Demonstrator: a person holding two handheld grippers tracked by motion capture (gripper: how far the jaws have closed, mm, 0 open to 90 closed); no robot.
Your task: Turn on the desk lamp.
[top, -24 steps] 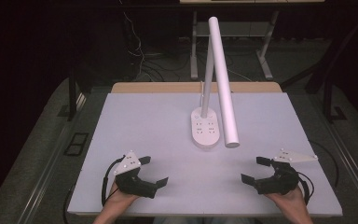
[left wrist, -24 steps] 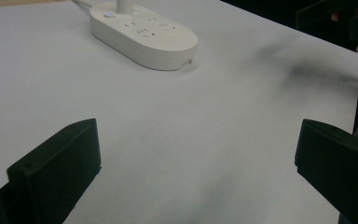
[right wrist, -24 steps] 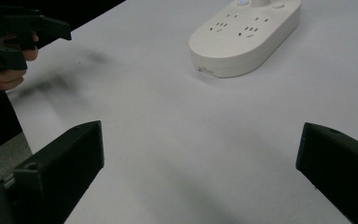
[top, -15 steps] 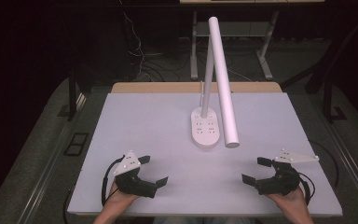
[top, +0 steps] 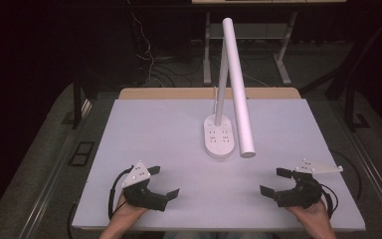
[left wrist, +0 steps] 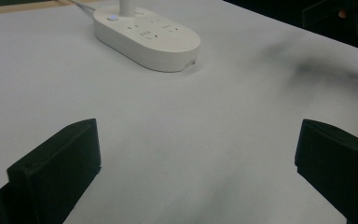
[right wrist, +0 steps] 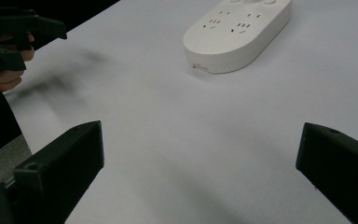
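With both the left gripper (top: 163, 182) and the right gripper (top: 272, 181) spread wide and empty near the table's (top: 144, 134) front edge, the desk lamp (top: 220, 139) stood mid-table well apart, and a careless reach could likely knock its overhanging tube (top: 238, 89) and tip it.

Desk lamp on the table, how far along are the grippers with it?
Nothing looks done yet: the desk lamp stands untouched mid-table, its long head angled down beside the base. In hand: nothing. The left gripper and right gripper rest near the table's front edge, jaws wide open and aimed toward the base. Left to do, probably: reach in and handle the lamp, all of it.
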